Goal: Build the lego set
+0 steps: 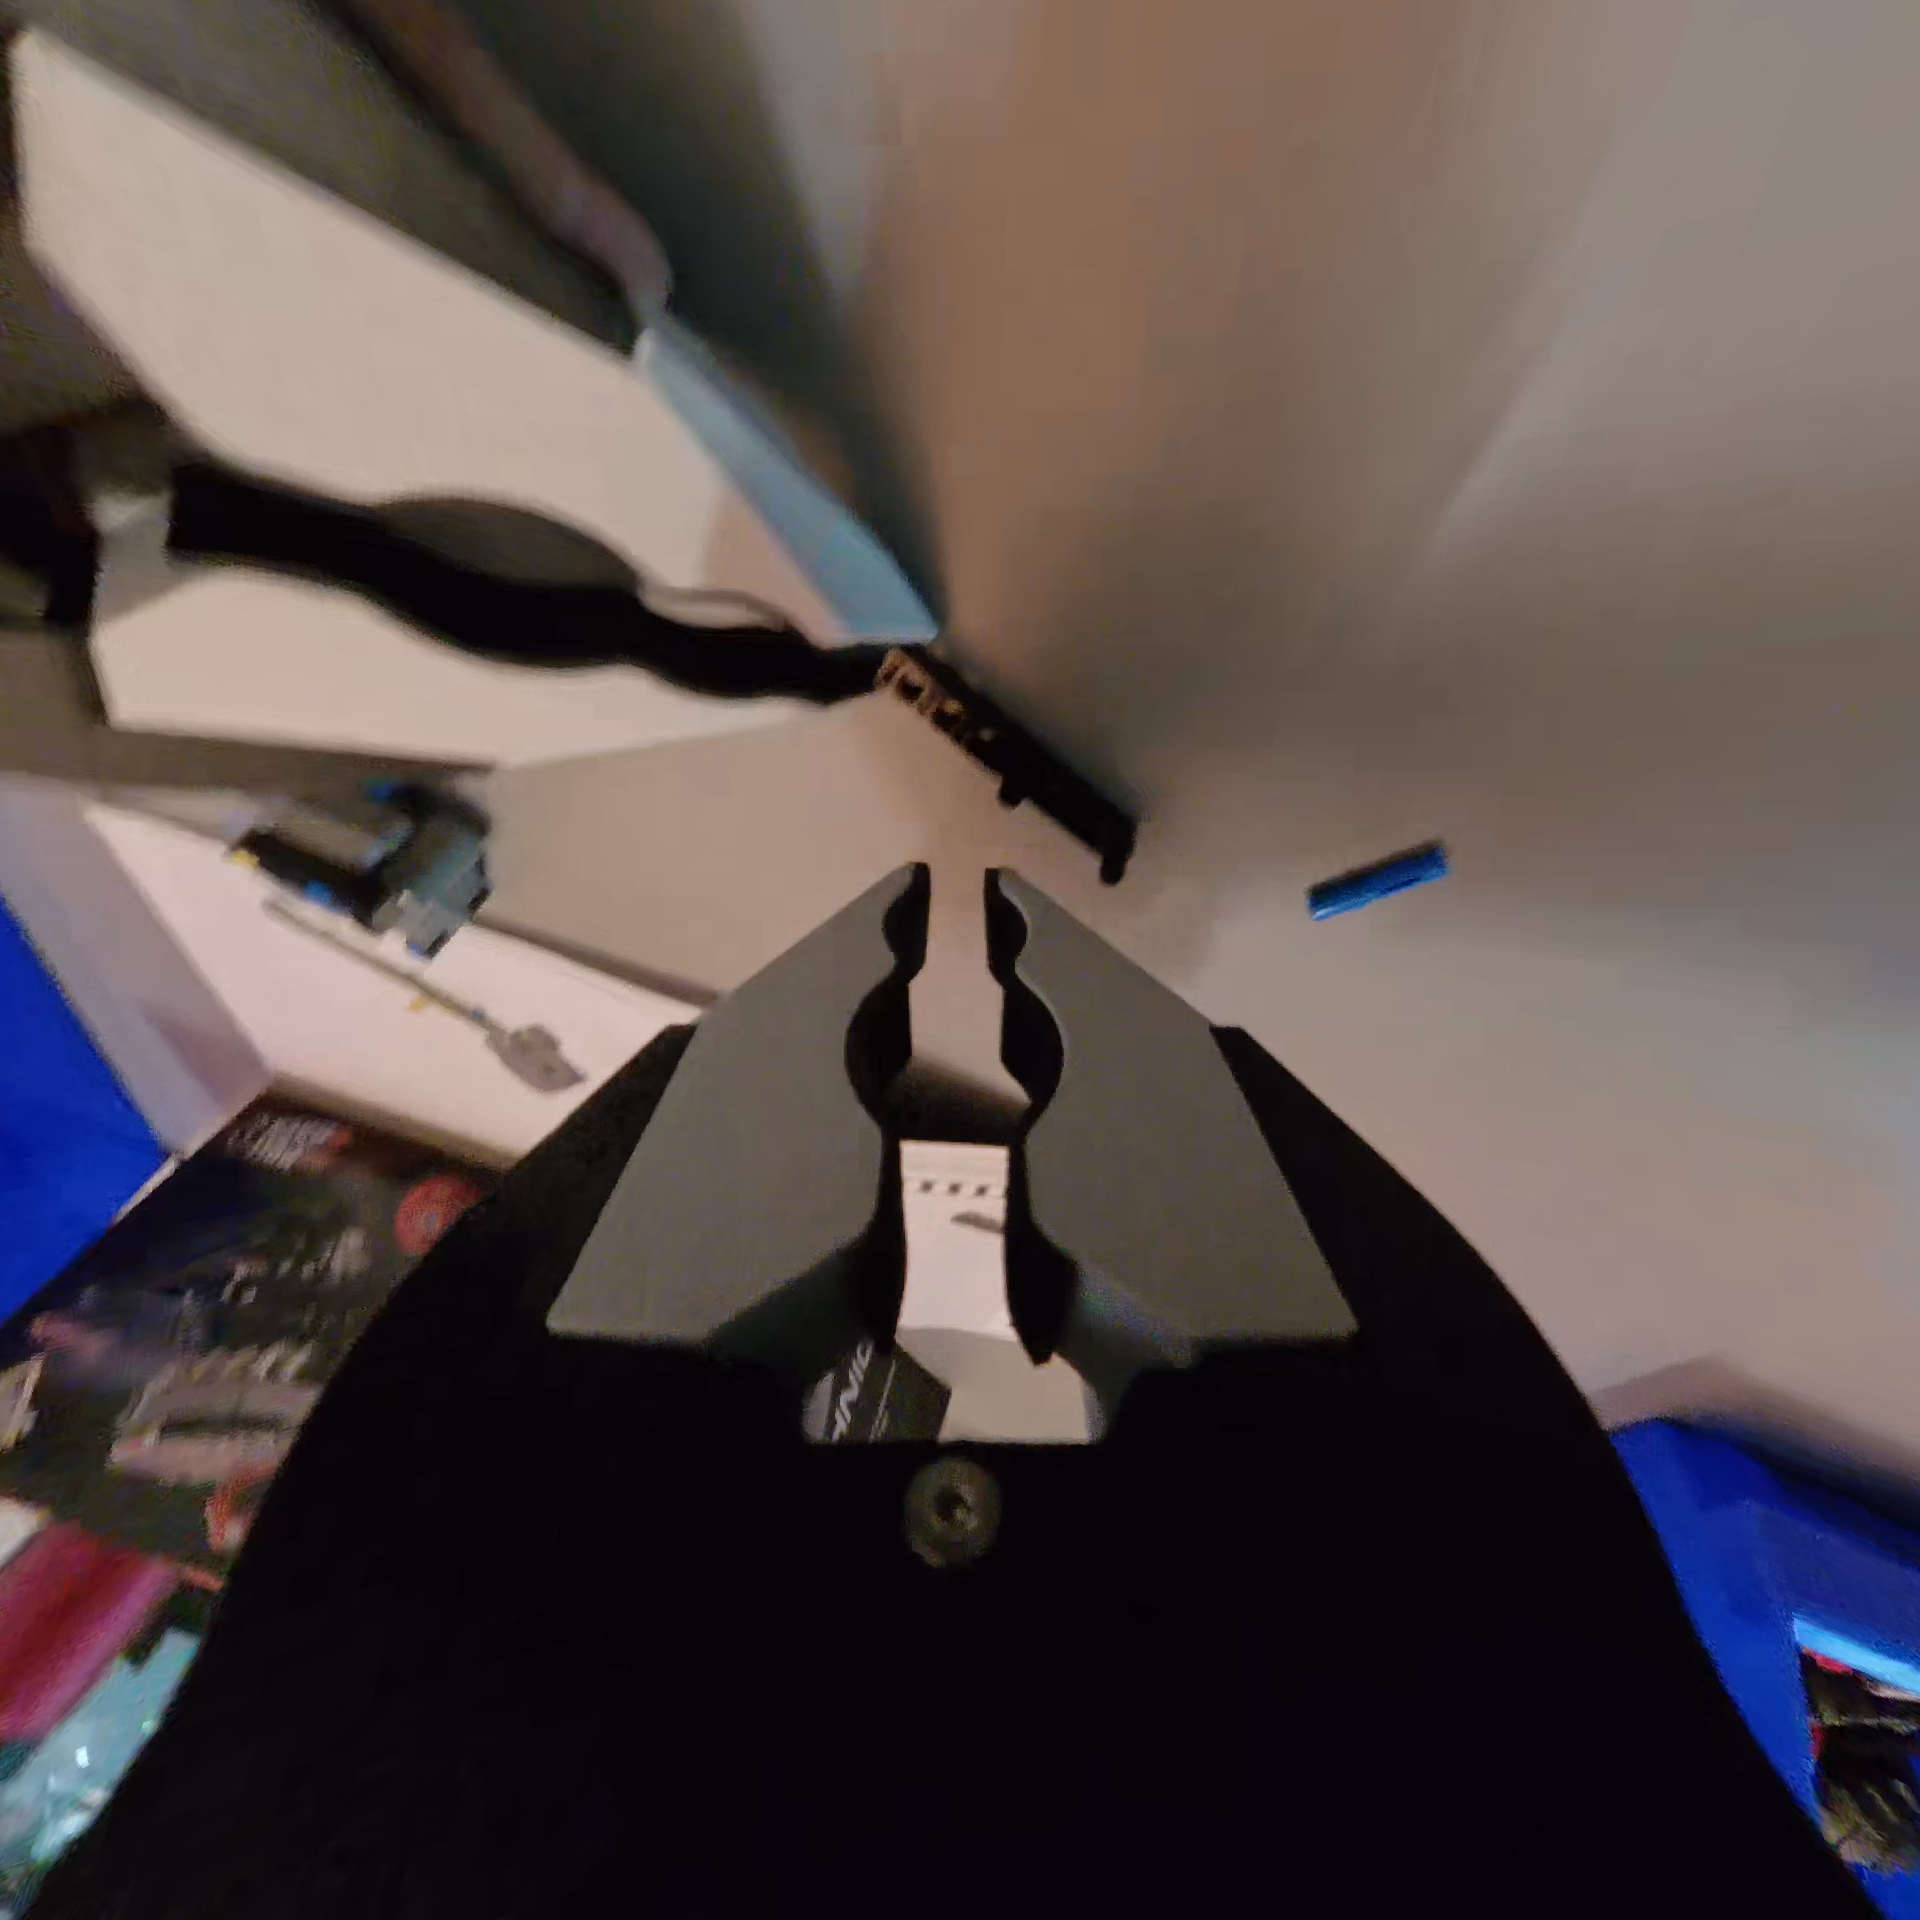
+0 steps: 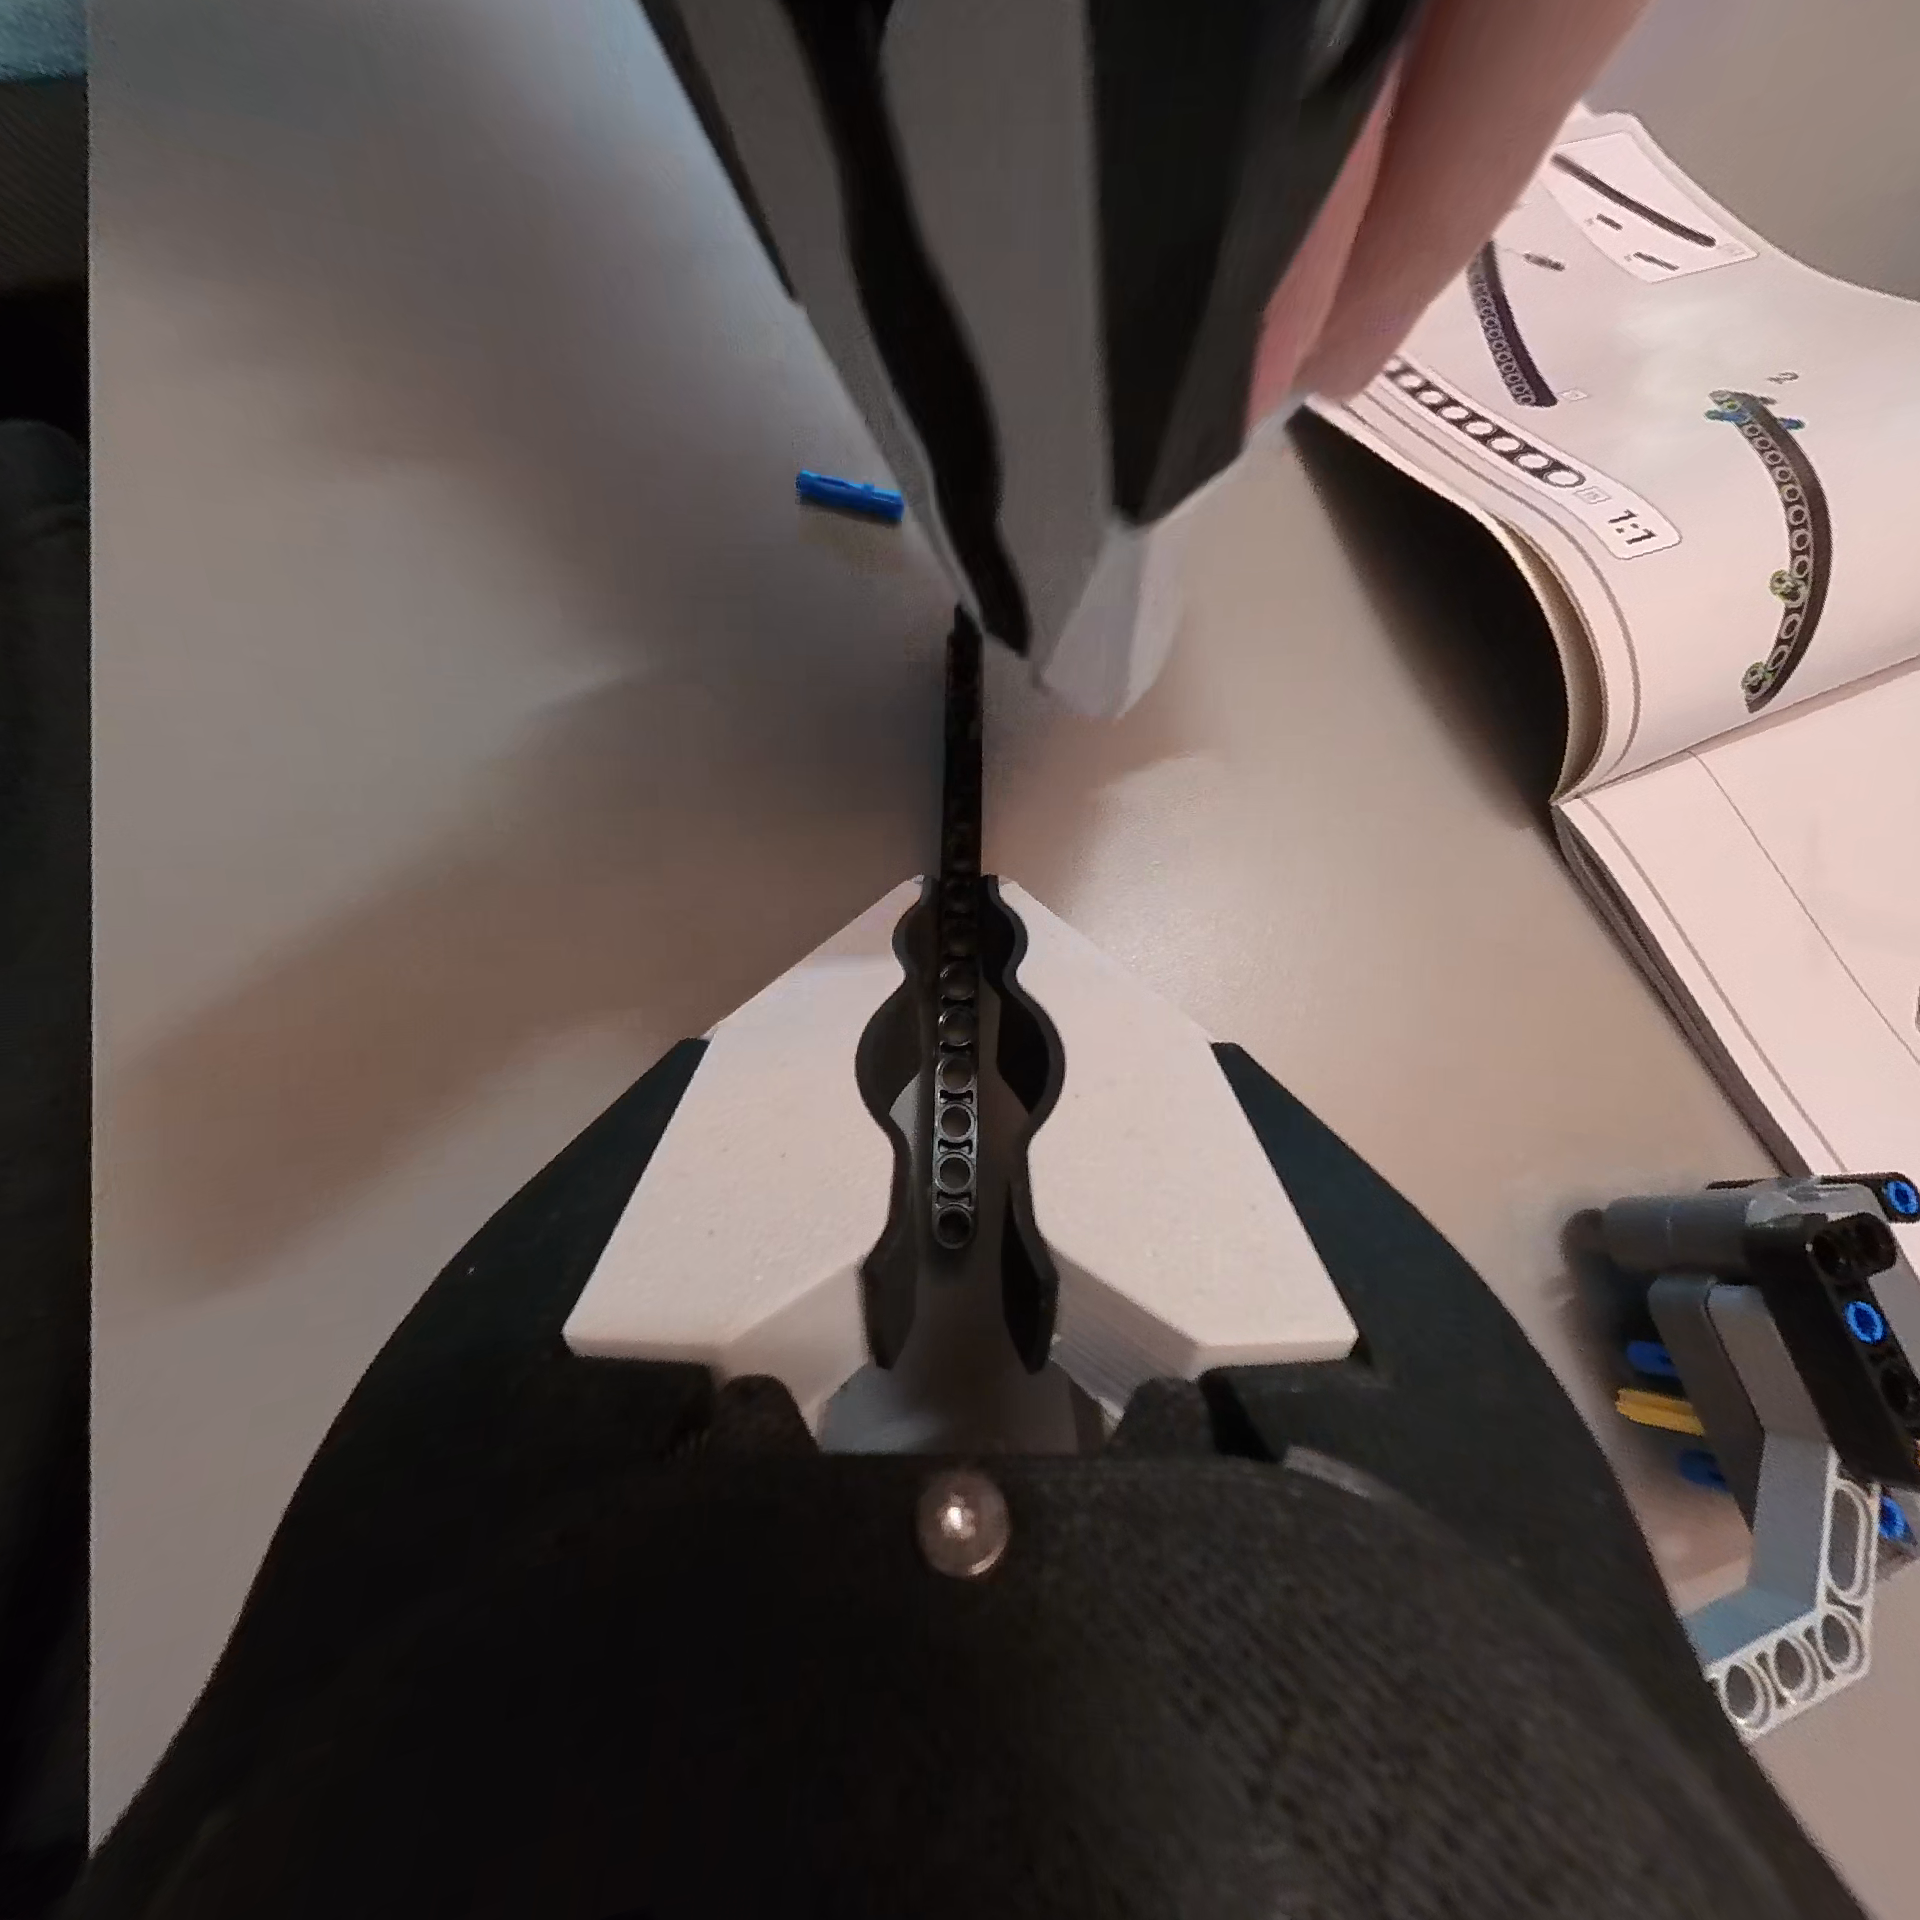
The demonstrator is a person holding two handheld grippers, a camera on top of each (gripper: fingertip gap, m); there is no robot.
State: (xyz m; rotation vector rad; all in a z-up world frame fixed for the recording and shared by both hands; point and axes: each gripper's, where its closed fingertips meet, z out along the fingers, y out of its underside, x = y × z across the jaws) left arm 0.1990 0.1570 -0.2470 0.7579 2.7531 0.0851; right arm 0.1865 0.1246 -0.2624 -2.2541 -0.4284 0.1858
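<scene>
My right gripper (image 2: 958, 883) is shut on a long black beam with a row of holes (image 2: 954, 1091), which sticks out forward over the white table. In the left wrist view the beam's far end (image 1: 1023, 764) lies just beyond and to the right of my left gripper (image 1: 956, 883). That gripper's jaws stand slightly apart with nothing between them. In the right wrist view the left gripper (image 2: 1044, 655) comes in from the top, its tips at the beam's far end. A small blue pin (image 1: 1377, 881) lies on the table to the side, and also shows in the right wrist view (image 2: 847, 494).
An open instruction booklet (image 2: 1714, 499) lies at the right. A part-built grey and black assembly with blue pins (image 2: 1787, 1403) stands near it, and also shows in the left wrist view (image 1: 395, 852). The dark set box (image 1: 208, 1299) lies at lower left. A person's hand (image 2: 1455, 187) holds the left gripper. My hands' fingertips stand some 4 cm from each other. It is some 7 cm from my left tips to the small blue pin (image 1: 1377, 881). It is also in sight in the right wrist view (image 2: 841, 488).
</scene>
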